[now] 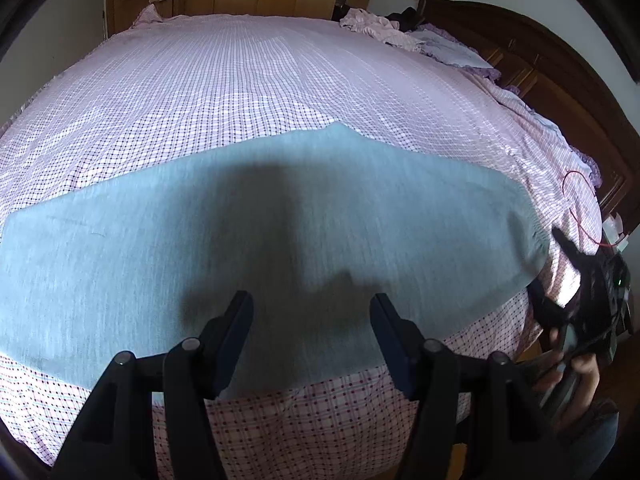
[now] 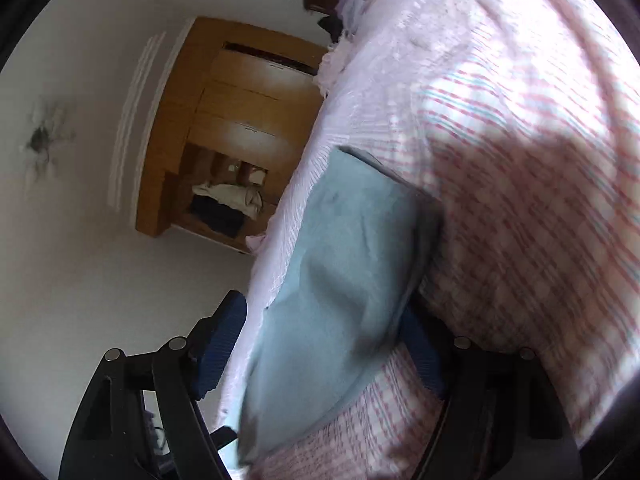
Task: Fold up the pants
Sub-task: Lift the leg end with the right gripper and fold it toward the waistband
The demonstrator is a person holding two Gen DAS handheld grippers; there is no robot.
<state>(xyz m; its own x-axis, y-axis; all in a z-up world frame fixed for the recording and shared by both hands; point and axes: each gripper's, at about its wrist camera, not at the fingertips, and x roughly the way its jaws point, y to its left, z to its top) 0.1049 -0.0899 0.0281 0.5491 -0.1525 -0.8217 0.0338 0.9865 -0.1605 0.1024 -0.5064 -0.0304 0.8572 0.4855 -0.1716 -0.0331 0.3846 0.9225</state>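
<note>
Parted fingers [image 2: 224,340] straddling pants [image 2: 332,280] edge

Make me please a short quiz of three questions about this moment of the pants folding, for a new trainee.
1. True or false: the pants lie flat on the bed.
2. Which gripper has an end of the pants between its open fingers? A. left gripper B. right gripper
3. Fill in: the pants are light ____ in colour.

Key:
1. True. They are spread along the near edge of the checked sheet.
2. B. In the right wrist view the cloth passes between the fingers, which do not yet press on it; the left gripper hovers open above the pants.
3. Blue.
</note>
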